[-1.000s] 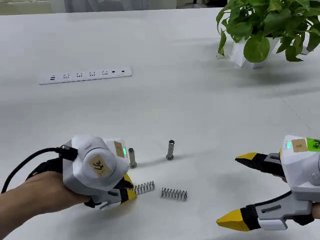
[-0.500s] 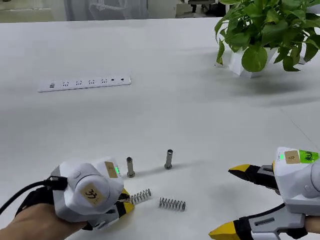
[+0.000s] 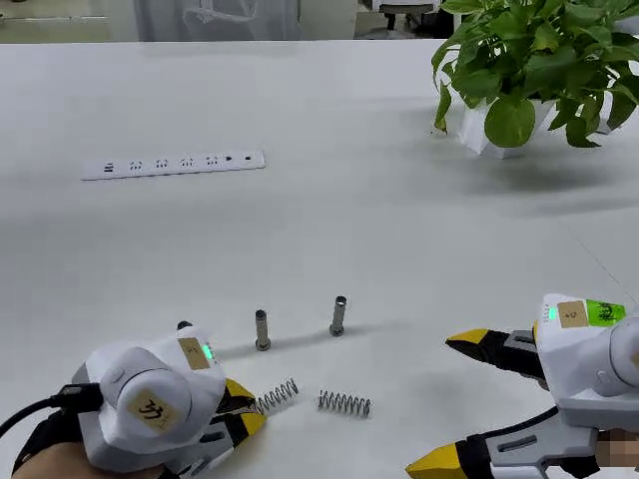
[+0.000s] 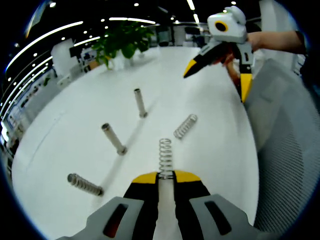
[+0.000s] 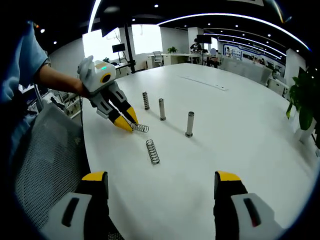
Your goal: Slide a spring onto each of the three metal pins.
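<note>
Now we are pinching one spring (image 4: 165, 156) by its end with the left gripper (image 4: 165, 176), squeezed tight on it, close to the near edge of the tabletop (image 3: 349, 200). The right gripper (image 5: 161, 176) is hovering by the right edge with its jaws wide apart, holding nothing. A side pin (image 4: 85, 184) is already wearing a spring. Two bare pins are standing up just past our spring, the closer pin (image 3: 262, 329) and the farther pin (image 3: 338, 314), and a loose spring (image 3: 344, 403) is lying flat near them. We think we are going to need to lift our spring, tip its free end down, line its hole up right over the closer pin's top, then lower it slowly so it is not bending or popping away
</note>
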Action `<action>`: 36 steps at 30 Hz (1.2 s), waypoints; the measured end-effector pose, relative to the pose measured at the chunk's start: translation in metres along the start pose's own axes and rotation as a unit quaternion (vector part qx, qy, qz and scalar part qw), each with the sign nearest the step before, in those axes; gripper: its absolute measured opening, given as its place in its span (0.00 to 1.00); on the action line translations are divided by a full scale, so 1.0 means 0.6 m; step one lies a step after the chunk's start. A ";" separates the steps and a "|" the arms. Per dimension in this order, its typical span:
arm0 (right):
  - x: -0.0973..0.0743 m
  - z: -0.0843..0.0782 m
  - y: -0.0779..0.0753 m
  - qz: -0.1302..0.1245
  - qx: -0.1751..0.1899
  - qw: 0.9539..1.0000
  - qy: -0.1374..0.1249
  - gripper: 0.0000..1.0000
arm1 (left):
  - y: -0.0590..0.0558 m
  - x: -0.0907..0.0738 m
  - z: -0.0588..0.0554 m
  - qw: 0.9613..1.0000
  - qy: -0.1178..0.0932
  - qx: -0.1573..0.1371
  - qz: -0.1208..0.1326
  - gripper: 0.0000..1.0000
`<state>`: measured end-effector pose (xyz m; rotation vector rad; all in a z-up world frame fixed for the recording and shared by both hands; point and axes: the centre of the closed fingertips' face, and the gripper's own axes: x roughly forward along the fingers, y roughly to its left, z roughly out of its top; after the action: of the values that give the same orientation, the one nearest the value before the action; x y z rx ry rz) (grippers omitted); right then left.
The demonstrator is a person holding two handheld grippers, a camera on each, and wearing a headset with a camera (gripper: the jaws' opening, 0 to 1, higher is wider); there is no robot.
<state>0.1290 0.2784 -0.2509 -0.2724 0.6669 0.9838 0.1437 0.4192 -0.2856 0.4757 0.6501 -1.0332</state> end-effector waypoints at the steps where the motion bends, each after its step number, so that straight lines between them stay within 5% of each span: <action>1: 0.001 0.002 0.002 0.001 -0.001 1.000 0.000 0.88 | -0.001 -0.002 0.002 1.000 -0.003 -0.001 0.001 0.10; 21: 0.013 0.050 0.027 0.039 -0.057 0.998 0.001 0.85 | -0.027 -0.033 0.026 0.998 -0.054 -0.024 0.027 0.10; 36: 0.035 0.075 0.073 0.099 -0.114 0.988 0.015 0.68 | -0.044 -0.047 0.029 0.997 -0.068 -0.014 0.015 0.10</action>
<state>0.1182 0.3386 -0.2264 -0.4296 0.6175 1.2509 0.1147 0.4139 -0.2552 0.3859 0.5337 -1.0185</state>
